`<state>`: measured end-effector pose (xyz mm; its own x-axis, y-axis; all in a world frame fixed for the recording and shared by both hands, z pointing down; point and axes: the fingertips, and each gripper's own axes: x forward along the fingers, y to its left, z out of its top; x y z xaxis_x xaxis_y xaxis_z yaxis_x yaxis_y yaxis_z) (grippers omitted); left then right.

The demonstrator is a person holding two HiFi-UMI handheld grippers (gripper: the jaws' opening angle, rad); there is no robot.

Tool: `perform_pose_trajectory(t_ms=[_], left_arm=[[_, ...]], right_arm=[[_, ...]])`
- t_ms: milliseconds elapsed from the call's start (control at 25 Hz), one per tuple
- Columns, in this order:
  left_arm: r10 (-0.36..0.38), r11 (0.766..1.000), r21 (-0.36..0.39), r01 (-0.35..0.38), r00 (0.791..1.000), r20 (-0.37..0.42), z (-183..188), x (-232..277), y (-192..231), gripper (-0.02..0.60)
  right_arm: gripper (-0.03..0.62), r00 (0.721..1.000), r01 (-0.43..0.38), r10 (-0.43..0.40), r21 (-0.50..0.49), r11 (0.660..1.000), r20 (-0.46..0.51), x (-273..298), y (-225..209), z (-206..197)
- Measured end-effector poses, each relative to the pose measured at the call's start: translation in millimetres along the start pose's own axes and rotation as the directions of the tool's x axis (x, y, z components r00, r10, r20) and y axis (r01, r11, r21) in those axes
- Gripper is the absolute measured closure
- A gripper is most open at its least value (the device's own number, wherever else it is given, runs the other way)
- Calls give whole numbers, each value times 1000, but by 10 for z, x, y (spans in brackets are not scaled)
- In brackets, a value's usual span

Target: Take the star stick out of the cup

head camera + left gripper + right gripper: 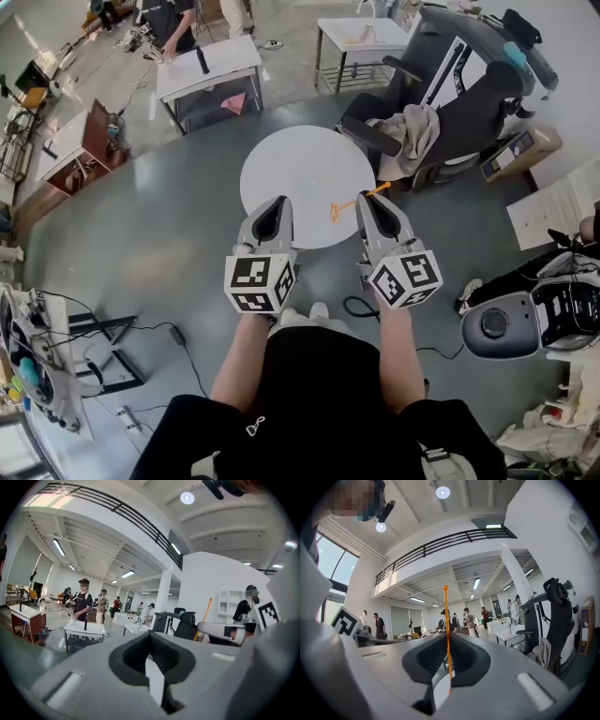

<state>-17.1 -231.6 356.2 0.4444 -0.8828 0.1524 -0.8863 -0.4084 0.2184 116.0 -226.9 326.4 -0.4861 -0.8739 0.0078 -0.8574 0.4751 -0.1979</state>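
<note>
The star stick (349,205) is a thin orange rod, and my right gripper (368,200) is shut on it above the round white table (281,159). In the head view the rod lies across the jaws, its star end (334,215) pointing left. In the right gripper view the stick (447,634) stands upright between the closed jaws. My left gripper (278,202) hovers beside it on the left, shut with nothing in it. From the left gripper view the stick (205,616) shows at the right, above the right gripper's body (225,631). No cup is in view.
A black office chair (469,103) draped with a beige cloth (412,131) stands right of the table. White desks (211,66) and several people are at the back. A cable (361,307) and a round white machine (497,323) sit on the grey floor.
</note>
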Motion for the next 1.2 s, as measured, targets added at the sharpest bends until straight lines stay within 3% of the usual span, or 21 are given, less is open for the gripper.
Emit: perform_pose_trajectory(t_ms=[360, 1200], left_arm=[[-14, 1000, 28, 14, 1000, 3, -61, -75, -186, 580], [4, 1000, 12, -4, 1000, -5, -144, -102, -259, 578]], right_arm=[[579, 1000, -21, 20, 14, 1000, 17, -177, -3, -69], [579, 998, -56, 56, 22, 998, -4, -193, -4, -172]])
